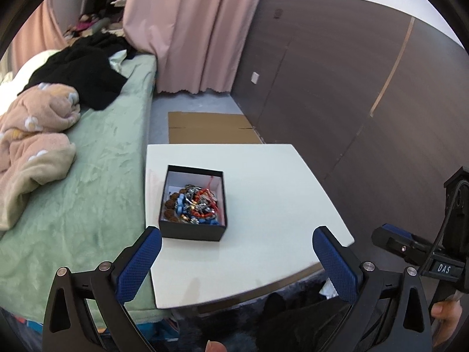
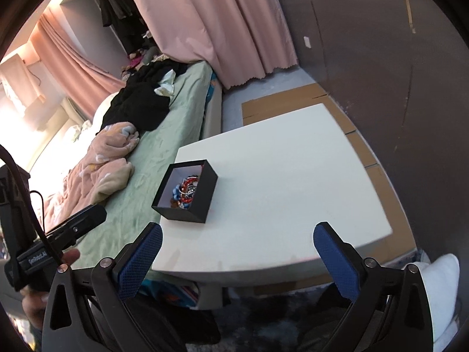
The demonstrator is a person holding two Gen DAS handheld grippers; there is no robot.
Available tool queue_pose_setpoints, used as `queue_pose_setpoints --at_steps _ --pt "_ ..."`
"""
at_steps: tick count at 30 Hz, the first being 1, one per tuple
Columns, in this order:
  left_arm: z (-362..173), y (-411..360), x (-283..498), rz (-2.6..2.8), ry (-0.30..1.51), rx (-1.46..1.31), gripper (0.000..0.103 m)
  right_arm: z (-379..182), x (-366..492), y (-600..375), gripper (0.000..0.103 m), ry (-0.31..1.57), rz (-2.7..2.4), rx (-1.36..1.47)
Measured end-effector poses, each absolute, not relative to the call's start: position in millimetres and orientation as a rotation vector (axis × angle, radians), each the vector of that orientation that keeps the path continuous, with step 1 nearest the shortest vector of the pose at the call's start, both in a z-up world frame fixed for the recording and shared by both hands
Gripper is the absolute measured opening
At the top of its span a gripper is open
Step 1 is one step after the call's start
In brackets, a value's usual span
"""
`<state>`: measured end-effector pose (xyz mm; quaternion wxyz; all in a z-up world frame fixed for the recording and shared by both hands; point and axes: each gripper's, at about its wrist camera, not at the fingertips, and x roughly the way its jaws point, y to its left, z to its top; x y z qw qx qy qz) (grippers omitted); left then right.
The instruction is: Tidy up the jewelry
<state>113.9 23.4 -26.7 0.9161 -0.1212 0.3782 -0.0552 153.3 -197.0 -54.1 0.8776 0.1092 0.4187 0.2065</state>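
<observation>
A black open box [image 1: 193,205] with a white lining stands on the left part of a white table [image 1: 278,193]. Inside it lies a tangle of beaded jewelry [image 1: 195,205] in blue, red, brown and silver. My left gripper [image 1: 237,242] hangs open over the table's near edge, just short of the box, with nothing between its blue pads. The right wrist view shows the same box [image 2: 186,195] and jewelry [image 2: 186,192] on the table [image 2: 293,182]. My right gripper [image 2: 239,240] is open and empty above the near edge. Each gripper shows at the side of the other's view.
A bed with a green cover [image 1: 96,176] runs along the table's left side, with a pink blanket [image 1: 32,135] and black clothes [image 1: 79,70] on it. Flat cardboard [image 1: 208,129] lies on the floor behind the table. A dark panelled wall [image 1: 351,88] and pink curtain [image 1: 193,29] stand beyond.
</observation>
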Motion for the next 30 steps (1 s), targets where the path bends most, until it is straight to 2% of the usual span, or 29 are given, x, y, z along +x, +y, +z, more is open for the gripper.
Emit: queue_pose_setpoints --at_steps 17,30 --pt "3 5 47 -0.123 0.689 -0.155 0.103 -30 68 -244 0.103 0.771 0.388 0.249" --pt "20 -2 25 -0.132 0.636 -0.127 0.103 -16 45 -237 0.103 0.748 0.399 0.225"
